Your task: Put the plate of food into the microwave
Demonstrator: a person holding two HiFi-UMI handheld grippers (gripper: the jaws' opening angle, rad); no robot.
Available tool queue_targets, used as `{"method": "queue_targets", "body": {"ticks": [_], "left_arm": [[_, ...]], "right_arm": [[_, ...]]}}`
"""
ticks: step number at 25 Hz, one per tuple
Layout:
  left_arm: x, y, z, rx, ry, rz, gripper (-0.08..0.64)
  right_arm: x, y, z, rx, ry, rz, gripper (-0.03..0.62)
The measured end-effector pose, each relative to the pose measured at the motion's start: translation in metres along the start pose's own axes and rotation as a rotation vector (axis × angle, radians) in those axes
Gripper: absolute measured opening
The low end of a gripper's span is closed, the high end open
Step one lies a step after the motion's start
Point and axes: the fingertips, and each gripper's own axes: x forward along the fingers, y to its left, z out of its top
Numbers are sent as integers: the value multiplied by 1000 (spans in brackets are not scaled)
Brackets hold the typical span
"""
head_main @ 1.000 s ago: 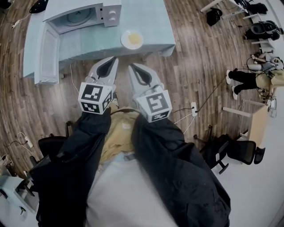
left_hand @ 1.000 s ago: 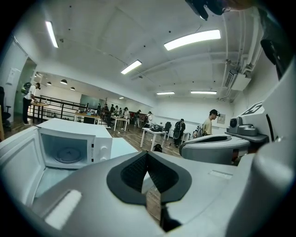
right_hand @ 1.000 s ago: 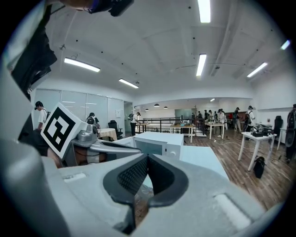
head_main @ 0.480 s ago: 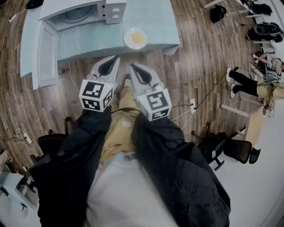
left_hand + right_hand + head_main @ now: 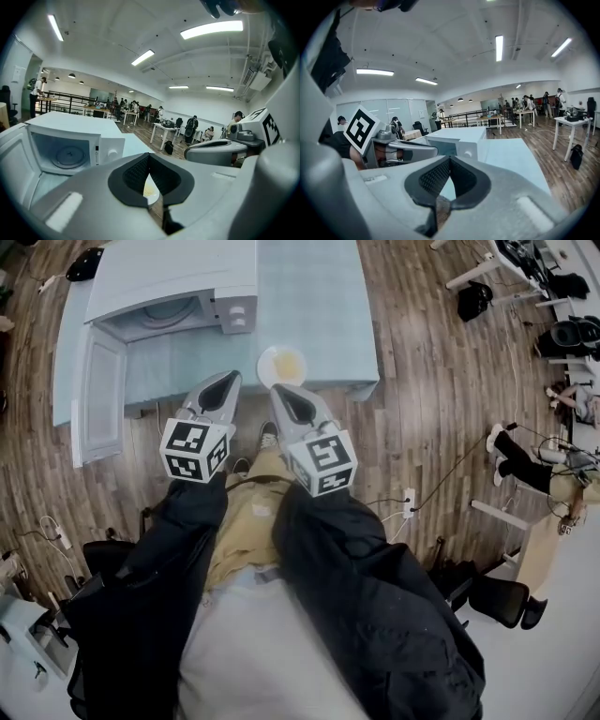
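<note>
Head view looks down on a pale blue table (image 5: 319,296) that carries the microwave (image 5: 178,292). Its door (image 5: 98,399) is swung wide toward the person, so the cavity and its turntable (image 5: 68,157) stand ready to receive something. The plate of food (image 5: 281,365) sits on the table to the right of the microwave, just past its control-panel side and close to the table's front edge. It is outside the oven, with neither gripper touching it.

Both grippers are held out side by side in front of the body, on the person's side of the table edge. The left gripper (image 5: 228,381) points roughly at the microwave's right front corner, and the right gripper (image 5: 280,390) points toward the plate beside it. Each has its fingers pressed together at the tips, leaving only the teardrop hollow behind the pads, and nothing is pinched in either. In the left gripper view the plate shows through that hollow, but it lies well beyond the jaws, not between them.

I judge this to be the approach, with the task barely begun. Closed, empty jaws suit walking up — they would have to spread before taking the plate's rim. The open door means the plate needs only a level carry leftward into the cavity; tilting it could spill the food.
</note>
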Motion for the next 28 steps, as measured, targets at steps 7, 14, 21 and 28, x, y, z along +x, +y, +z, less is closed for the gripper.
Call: {"method": "queue_targets", "body": {"ticks": [7,14,21,28], "left_arm": [[54,-5,-4,12,69,-6,-6],[87,0,-44,-34,186,-26,-6],[98,19,-114,-120,347,-70,-6],[94,41,-165,-183,474,-127,-8]], "right_arm": [[15,-59,-11,64,36,28,0],[30,-96,-45,263,102,57,0],[50,-112,-111,399,241,10,0],[62,-113,-185,617,314,-125,0]]}}
